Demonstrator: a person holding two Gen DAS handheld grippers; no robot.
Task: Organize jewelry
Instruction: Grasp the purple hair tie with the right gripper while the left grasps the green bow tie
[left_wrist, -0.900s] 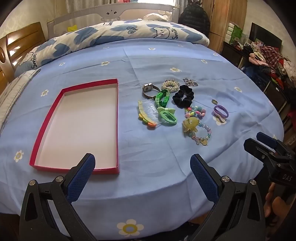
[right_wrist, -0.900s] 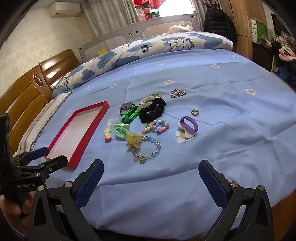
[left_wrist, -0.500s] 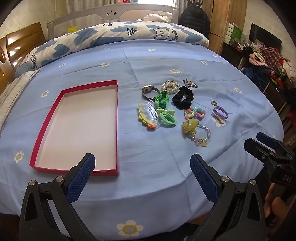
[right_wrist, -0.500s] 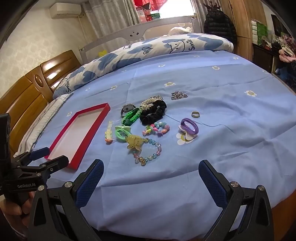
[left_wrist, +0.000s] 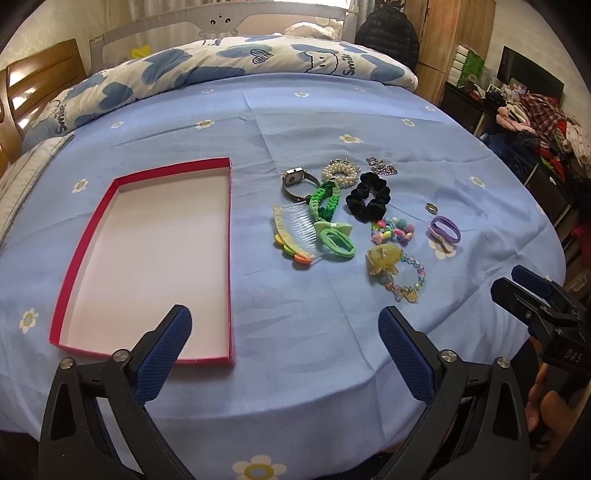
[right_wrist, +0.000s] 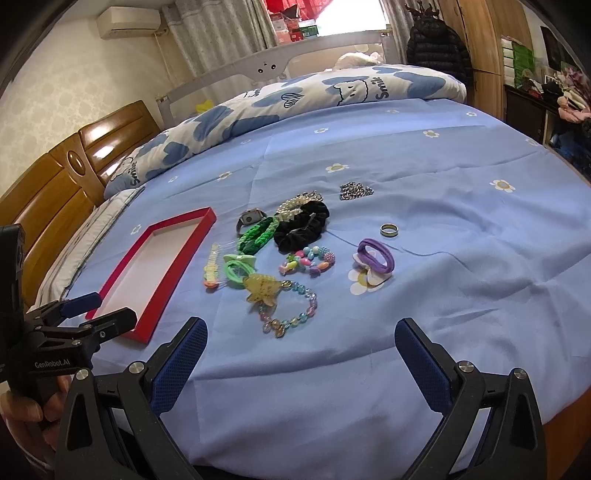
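A red-rimmed empty box (left_wrist: 228, 258) (right_wrist: 184, 254) lies on the blue bedsheet at the left. To its right lies a cluster of jewelry: a comb (left_wrist: 295, 236), a green clip (left_wrist: 338, 243), a green braided band (left_wrist: 325, 199), a watch (left_wrist: 295, 181), a pearl bracelet (left_wrist: 341, 171), a black scrunchie (left_wrist: 367, 201) (right_wrist: 303, 227), two bead bracelets (left_wrist: 393, 229) (right_wrist: 288, 302), a purple hair tie (left_wrist: 445, 230) (right_wrist: 375, 258), a ring (right_wrist: 389, 229). My left gripper (left_wrist: 282, 354) is open and empty near the bed's front edge. My right gripper (right_wrist: 301, 358) is open and empty, in front of the bead bracelet.
A blue and white duvet (left_wrist: 221, 66) lies across the far side of the bed. A wooden headboard (right_wrist: 55, 177) stands at the left. A dresser with piled clothes (left_wrist: 535, 122) stands at the right. A silver chain piece (right_wrist: 354, 191) lies behind the cluster.
Both views have shifted slightly; the jewelry and box sit a little lower and nearer in frame. Both grippers stay open and empty.
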